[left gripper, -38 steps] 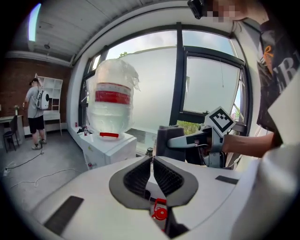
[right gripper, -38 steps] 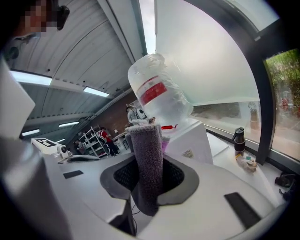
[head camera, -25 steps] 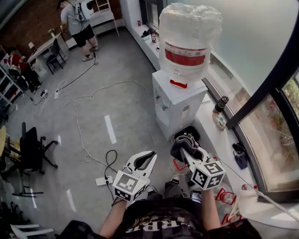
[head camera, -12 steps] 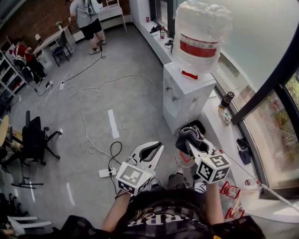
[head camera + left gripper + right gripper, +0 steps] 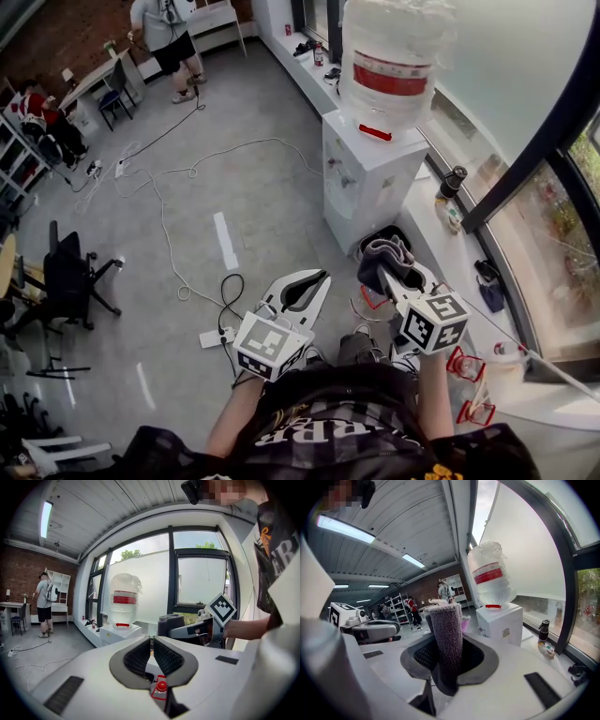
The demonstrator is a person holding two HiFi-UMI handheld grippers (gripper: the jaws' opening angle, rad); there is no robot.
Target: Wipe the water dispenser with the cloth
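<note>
Up at 12 o'clock the dispenser (image 5: 375, 183) sits higher in the head view than a second ago, bottle top now cut by the frame edge, well apart from both grippers. Right gripper (image 5: 386, 272) clamps the cloth (image 5: 380, 253), left gripper (image 5: 317, 278) clenched on nothing. Open floor (image 5: 272, 197) at 10 o'clock, ledge (image 5: 441, 253) edge at 2.

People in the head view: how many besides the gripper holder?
2: a standing person near the far desk, a person in red by the left shelves. Others may be hidden.
</note>
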